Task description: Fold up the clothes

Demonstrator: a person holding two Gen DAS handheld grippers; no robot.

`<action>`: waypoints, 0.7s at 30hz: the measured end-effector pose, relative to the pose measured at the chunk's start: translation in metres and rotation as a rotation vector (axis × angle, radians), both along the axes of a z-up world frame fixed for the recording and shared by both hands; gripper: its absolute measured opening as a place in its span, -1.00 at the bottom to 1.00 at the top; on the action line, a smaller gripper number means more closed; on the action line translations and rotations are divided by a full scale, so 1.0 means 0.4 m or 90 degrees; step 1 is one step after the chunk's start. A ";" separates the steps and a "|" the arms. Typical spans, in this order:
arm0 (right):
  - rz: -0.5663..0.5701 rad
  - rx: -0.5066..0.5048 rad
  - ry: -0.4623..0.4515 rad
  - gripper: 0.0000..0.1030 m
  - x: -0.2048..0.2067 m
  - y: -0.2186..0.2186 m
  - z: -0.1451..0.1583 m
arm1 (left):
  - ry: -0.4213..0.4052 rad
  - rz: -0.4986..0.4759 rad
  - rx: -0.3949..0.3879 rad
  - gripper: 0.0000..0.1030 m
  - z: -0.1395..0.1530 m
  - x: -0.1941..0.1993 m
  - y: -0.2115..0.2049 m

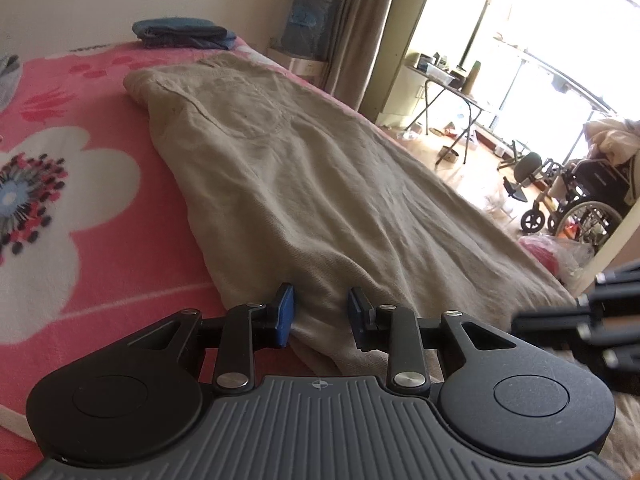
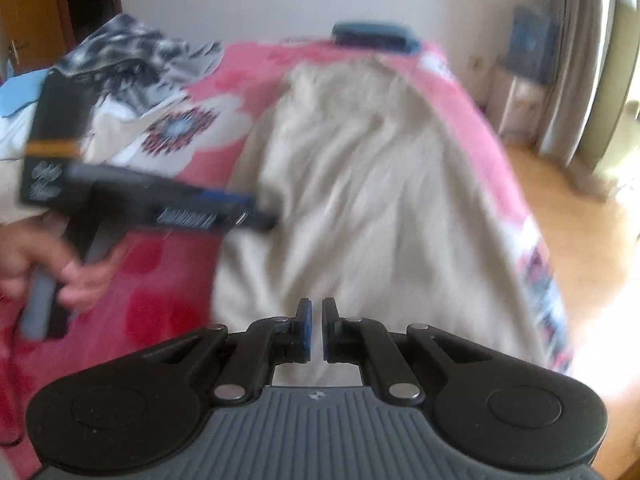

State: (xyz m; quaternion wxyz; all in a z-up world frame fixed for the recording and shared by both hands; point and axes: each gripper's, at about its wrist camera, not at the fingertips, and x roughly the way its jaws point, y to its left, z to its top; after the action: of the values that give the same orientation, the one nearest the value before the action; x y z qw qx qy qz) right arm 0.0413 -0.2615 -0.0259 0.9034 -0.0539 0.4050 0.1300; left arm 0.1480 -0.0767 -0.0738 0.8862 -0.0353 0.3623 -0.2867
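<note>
Beige trousers (image 1: pixel 304 184) lie flat along the pink floral blanket (image 1: pixel 80 208), waistband toward the folded blue clothes (image 1: pixel 184 34) at the far end. The left gripper (image 1: pixel 320 314) has the near hem bunched between its blue pads. The right gripper (image 2: pixel 316 330) sits over the same hem, jaws nearly together, holding nothing I can make out.

Daylight is pouring in through the tall glazed window (image 1: pixel 532 32) at the right of the left wrist view, blowing out to white glare there. The beige woven trousers (image 1: pixel 320 184) are showing crisp and evenly lit. The right wrist view is smearing with motion blur throughout, the pale wooden floor (image 2: pixel 592 248) glaring. Fisheye distortion is bending both frames' edges, with dark corners.
</note>
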 end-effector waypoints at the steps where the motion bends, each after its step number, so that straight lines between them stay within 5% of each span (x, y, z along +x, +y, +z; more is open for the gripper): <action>1: -0.005 -0.004 -0.012 -0.90 0.010 -0.005 0.010 | -0.012 0.003 -0.006 -0.44 0.010 -0.003 0.006; 5: -0.029 0.026 -0.037 -0.90 0.093 -0.033 0.056 | -0.041 -0.006 -0.018 -0.44 0.025 -0.007 0.006; 12: 0.028 0.128 -0.037 -0.90 0.444 0.057 0.102 | -0.013 -0.014 -0.007 -0.43 -0.036 -0.006 -0.026; 14: 0.065 0.145 -0.013 -0.90 0.555 0.113 0.084 | -0.003 -0.003 -0.021 -0.43 -0.039 -0.003 -0.023; 21: 0.065 0.059 0.010 -0.90 0.821 0.251 -0.057 | 0.024 0.028 -0.057 -0.43 -0.046 0.000 -0.013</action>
State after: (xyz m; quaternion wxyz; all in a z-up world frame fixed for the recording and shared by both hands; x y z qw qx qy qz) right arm 0.3697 -0.1611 -0.0486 0.8939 -0.0313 0.4025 0.1948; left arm 0.1481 -0.0820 -0.0923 0.8828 -0.0882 0.3651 -0.2823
